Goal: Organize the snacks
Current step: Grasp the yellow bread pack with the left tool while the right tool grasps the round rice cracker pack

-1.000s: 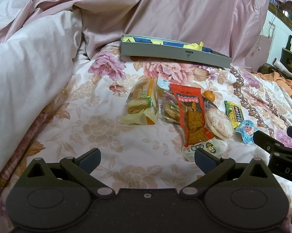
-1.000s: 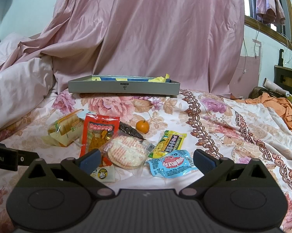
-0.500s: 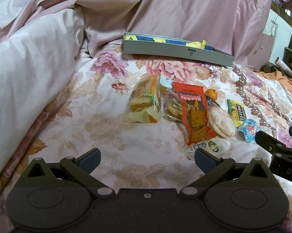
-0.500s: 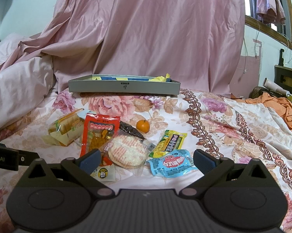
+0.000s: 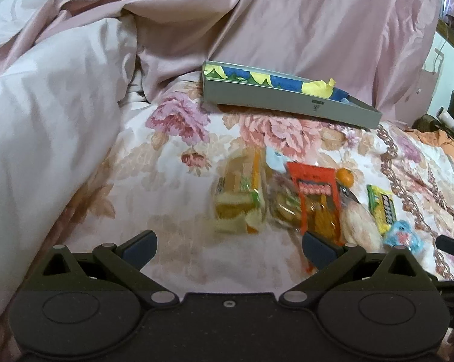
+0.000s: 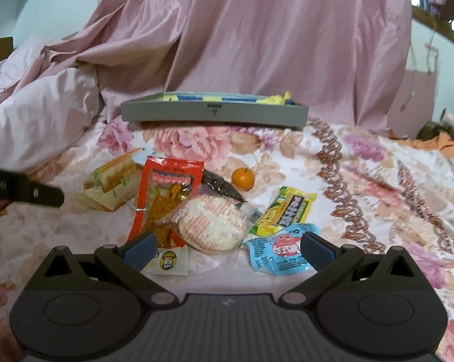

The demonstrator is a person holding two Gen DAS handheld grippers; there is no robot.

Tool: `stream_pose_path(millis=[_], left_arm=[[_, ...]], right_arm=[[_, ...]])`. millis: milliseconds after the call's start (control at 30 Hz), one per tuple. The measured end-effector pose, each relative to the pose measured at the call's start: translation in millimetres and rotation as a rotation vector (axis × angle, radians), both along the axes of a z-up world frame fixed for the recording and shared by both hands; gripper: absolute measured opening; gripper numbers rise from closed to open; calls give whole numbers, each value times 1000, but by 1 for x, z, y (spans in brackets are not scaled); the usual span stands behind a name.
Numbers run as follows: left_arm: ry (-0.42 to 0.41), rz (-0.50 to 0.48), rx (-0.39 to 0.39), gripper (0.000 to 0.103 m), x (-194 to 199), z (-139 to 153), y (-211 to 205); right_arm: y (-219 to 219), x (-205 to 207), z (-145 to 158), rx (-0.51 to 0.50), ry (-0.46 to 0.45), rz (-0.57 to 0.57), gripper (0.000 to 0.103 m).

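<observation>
Snacks lie in a cluster on the floral bedspread: a yellow bread pack point(image 6: 113, 185), a red snack bag point(image 6: 165, 199), a round rice cracker pack point(image 6: 212, 221), a small orange point(image 6: 242, 178), a yellow-green candy bar point(image 6: 286, 211) and a blue jelly pack point(image 6: 279, 249). A grey shallow box point(image 6: 213, 111) sits beyond them. My right gripper point(image 6: 227, 249) is open, just short of the cracker and jelly packs. My left gripper point(image 5: 228, 249) is open, in front of the bread pack point(image 5: 237, 199) and red bag point(image 5: 316, 199). Both are empty.
A pink duvet point(image 5: 46, 114) is heaped on the left and pink fabric point(image 6: 272, 36) hangs behind the box. Orange cloth point(image 5: 444, 143) lies at the far right. The left gripper's finger point(image 6: 24, 191) shows at the right view's left edge.
Both grippers have moved forward toward the snacks and the box. The left view has tilted up and is blurred by motion. Both stay open and empty.
</observation>
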State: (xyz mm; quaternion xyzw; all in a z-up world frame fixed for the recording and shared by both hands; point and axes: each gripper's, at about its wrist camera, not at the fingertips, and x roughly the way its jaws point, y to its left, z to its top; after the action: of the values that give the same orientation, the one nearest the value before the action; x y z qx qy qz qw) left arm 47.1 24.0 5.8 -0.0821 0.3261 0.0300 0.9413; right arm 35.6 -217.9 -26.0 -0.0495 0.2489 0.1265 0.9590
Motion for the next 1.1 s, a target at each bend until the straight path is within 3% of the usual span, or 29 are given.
stream_pose_path(millis=[200, 433, 800, 1100], left_arm=[[-20, -59, 15, 102, 40, -5, 5], [-77, -92, -29, 102, 79, -18, 15], [-50, -214, -110, 102, 103, -42, 28], [-3, -220, -199, 102, 113, -54, 38]], right_arm=[[-3, 25, -4, -31, 49, 86, 103], [1, 50, -10, -112, 125, 229, 103], [3, 83, -22, -64, 167, 267, 103], [9, 105, -29, -28, 210, 287, 103]])
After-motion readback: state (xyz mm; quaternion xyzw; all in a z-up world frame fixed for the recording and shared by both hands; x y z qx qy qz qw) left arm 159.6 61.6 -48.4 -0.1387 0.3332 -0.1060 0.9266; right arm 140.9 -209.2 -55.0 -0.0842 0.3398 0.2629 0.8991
